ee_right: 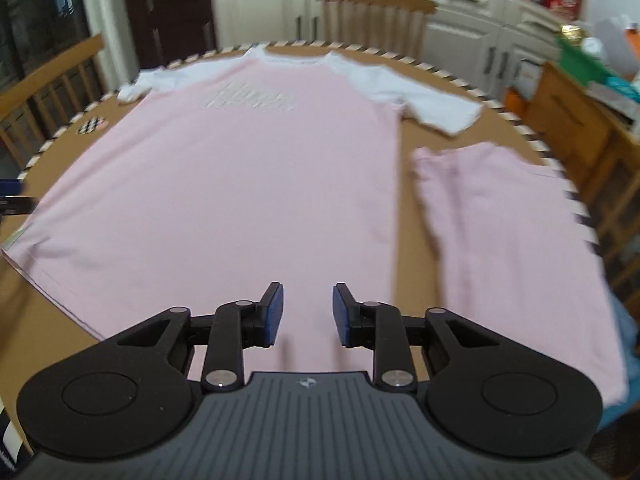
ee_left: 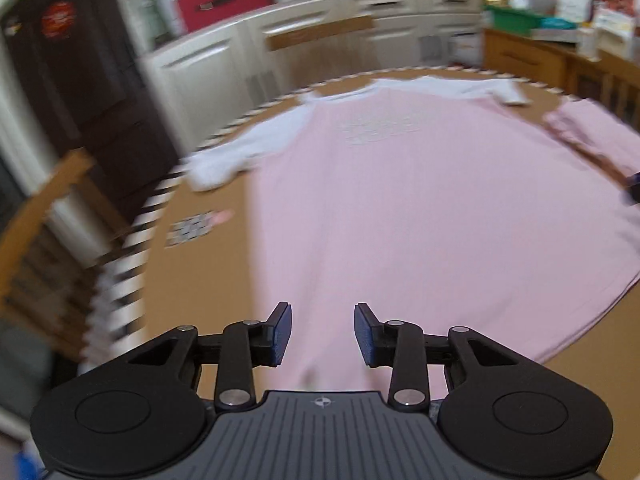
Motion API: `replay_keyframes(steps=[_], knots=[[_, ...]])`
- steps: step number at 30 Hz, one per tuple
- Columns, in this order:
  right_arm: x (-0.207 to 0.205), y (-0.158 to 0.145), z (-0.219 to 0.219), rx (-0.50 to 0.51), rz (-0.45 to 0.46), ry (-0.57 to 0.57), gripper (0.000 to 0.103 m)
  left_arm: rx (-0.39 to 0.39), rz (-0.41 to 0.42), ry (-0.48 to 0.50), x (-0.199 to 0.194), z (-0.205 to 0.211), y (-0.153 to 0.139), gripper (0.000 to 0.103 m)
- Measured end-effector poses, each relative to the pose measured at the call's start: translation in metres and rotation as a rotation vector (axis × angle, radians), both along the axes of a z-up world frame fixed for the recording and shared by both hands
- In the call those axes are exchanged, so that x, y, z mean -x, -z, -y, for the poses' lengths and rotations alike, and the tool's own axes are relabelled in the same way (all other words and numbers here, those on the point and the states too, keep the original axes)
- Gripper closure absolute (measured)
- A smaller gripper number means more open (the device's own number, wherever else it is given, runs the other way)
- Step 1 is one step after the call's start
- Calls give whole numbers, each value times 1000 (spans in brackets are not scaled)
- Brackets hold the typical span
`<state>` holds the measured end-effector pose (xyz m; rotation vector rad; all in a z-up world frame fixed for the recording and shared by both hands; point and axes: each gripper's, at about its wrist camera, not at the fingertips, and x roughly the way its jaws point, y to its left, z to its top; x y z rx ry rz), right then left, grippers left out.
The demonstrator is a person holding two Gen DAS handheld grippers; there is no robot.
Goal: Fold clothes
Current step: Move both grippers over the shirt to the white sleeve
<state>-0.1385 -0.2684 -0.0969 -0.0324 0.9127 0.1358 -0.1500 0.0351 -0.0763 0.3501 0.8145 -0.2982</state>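
1. Pink T-shirt [ee_right: 248, 184] with white sleeves [ee_right: 424, 96]: lies spread flat, front up, on the round brown surface [ee_right: 404, 208], collar at the far edge, hem nearest both cameras. A pale printed motif [ee_right: 248, 100] sits on the chest.
2. Handling, as a judgement: thin knit cloth, light, limp, not fragile; it will drape and crease if lifted by one point. Best taken at the hem corners or at a shoulder seam, pinching a single layer edge and dragging it low over the cloth.
3. Left gripper [ee_left: 323, 334]: fingers [ee_left: 280, 332] apart, nothing between them, hanging above the shirt's near hem.
4. Right gripper [ee_right: 308, 314]: fingers [ee_right: 274, 314] apart, nothing between them, likewise above the near hem.
5. Second pink garment [ee_right: 508, 248]: lies rumpled just beside the shirt's right side, reaching the surface's edge; close enough to snag a fold made toward that side.
6. Small checked item [ee_right: 91, 125]: near the left rim, apart from the shirt; too blurred to identify.
7. Striped rim [ee_right: 532, 136] runs round the surface.
8. Wooden chairs [ee_right: 372, 12] stand round the surface; cream cabinets [ee_right: 264, 4] behind, a cluttered wooden sideboard [ee_right: 568, 120] to the right. None blocks the shirt.
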Motion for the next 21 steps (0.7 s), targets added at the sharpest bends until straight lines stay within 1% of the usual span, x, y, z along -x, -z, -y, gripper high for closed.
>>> replay_keyframes(steps=[3,4,5,6,7,8,10,11,12,14,15,16,17,18,19,20,21], knots=[[-3,9,2,-5,-54,22,75,89,-102,-46,-5,-3,17,66],[-2,13,6,1,-77,36,73,129,-107,-74,-2,-9,20,66],[-1,18,11,13,-103,55,72,153,-114,-96,1,-15,20,66],[3,21,17,15,-117,67,71,164,-127,-106,4,-19,20,67],[9,20,20,6,-124,70,67,170,-143,-114,7,-23,19,66],[15,20,24,-3,-131,72,66,177,-158,-126,11,-26,19,65],[28,18,25,3,-143,62,65,189,-179,-157,16,-35,19,63],[34,17,24,12,-151,55,59,189,-186,-169,20,-39,19,62],[38,17,23,26,-160,51,57,189,-192,-177,24,-43,19,62],[42,16,26,18,-194,60,56,188,-208,-183,28,-48,16,62],[43,14,28,28,-211,66,58,187,-224,-190,26,-48,15,62],[43,10,29,42,-210,72,61,195,-233,-197,24,-49,10,60],[42,2,31,36,-187,73,61,204,-240,-203,22,-50,5,60],[38,-7,32,17,-157,72,59,215,-219,-198,16,-49,-2,57],[33,-16,34,2,-125,69,58,226,-194,-191,10,-48,-10,51],[24,-24,35,-7,-93,66,58,228,-169,-180,-1,-45,-18,47],[14,-31,35,-12,-61,64,58,229,-143,-168,-12,-43,-26,40]])
